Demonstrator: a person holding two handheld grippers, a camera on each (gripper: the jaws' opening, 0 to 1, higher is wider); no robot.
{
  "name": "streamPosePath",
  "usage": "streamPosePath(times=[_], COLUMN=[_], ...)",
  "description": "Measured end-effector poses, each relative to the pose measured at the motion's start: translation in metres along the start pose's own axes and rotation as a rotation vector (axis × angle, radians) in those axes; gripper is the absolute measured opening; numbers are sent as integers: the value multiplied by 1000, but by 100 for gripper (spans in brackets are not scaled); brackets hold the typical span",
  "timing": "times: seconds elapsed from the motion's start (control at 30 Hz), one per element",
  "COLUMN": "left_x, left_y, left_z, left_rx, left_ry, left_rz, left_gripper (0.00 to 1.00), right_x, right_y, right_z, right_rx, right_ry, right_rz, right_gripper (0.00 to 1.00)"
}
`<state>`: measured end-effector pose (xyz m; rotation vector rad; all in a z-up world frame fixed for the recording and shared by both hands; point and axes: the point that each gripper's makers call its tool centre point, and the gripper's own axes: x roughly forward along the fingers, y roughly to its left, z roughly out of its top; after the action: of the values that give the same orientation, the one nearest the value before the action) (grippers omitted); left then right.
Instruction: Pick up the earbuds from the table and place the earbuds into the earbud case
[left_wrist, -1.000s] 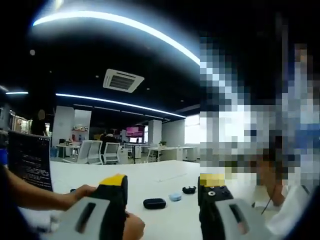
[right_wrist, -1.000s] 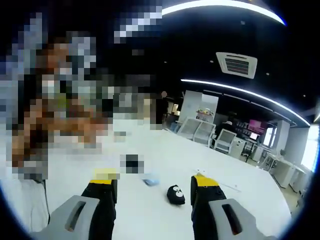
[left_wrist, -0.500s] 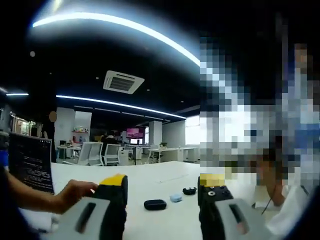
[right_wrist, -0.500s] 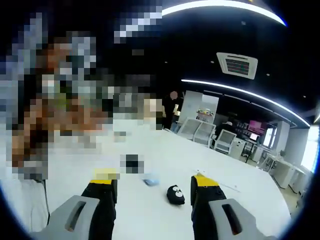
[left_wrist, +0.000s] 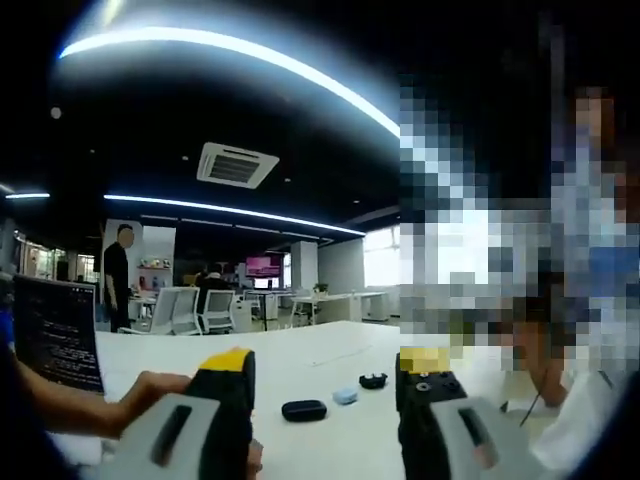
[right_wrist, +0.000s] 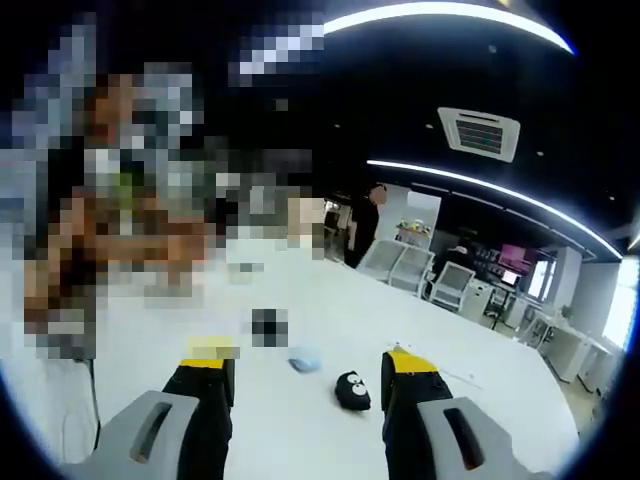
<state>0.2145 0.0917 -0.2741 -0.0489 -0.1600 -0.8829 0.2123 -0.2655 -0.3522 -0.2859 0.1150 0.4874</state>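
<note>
On table, earbud case crosswise.

Laptop screen text, apparently illegible.

You have a smooth white table with a faint sheen. The black case looks like glossy plastic, as does the small pale blue piece. Your gripper jaws look matt black with yellow tips, on grey plastic bodies.
</note>
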Motion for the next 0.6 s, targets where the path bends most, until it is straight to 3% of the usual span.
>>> streamPosePath(times=[0.33, 0.6], left_x=[-4, -7], left_y=[11, 11], left_z=[-2, 0], left_rx=[-18, -25], left_ry=[-3, -18], left_rz=[21, 3], left_gripper=[57, 58], right_x=[5, 6], right_y=[7, 2], right_z=[0, -6], right_rx=[-15, -11], right_ry=[8, 30], right_rz=[22, -2], right_gripper=[57, 57])
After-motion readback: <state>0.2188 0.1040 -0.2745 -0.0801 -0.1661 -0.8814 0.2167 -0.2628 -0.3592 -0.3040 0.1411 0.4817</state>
